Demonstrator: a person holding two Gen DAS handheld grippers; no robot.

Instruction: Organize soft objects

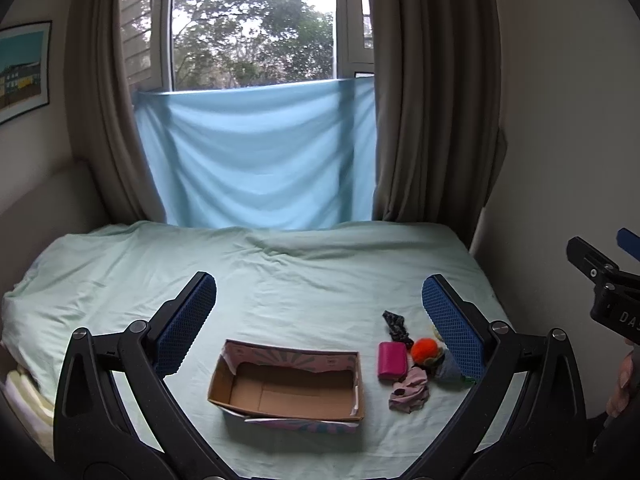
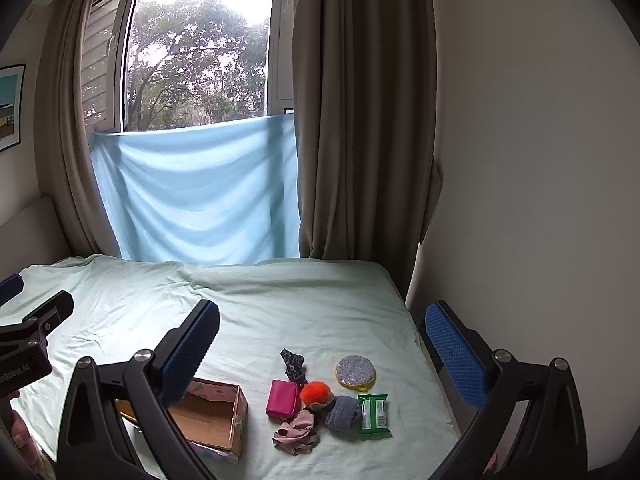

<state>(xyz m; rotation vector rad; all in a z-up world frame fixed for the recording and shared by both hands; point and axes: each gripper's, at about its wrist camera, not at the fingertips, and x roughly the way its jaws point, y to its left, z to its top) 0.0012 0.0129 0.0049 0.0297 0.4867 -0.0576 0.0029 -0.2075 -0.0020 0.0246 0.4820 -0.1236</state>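
An open, empty cardboard box (image 1: 288,390) sits on the pale green bed (image 1: 280,272); it also shows in the right wrist view (image 2: 208,420). To its right lies a cluster: a pink pouch (image 2: 283,398), an orange pom-pom (image 2: 316,394), a crumpled pink cloth (image 2: 296,436), a dark patterned scrunchie (image 2: 293,364), a grey-blue cloth (image 2: 342,412), a green wipes pack (image 2: 373,414) and a round glittery pad (image 2: 355,371). My left gripper (image 1: 320,320) is open and empty above the box. My right gripper (image 2: 320,348) is open and empty above the cluster.
A blue sheet (image 1: 256,156) hangs over the lower window, with brown curtains (image 1: 436,100) on both sides. A white wall (image 2: 540,160) runs close along the bed's right edge. A framed picture (image 1: 24,68) hangs on the left wall.
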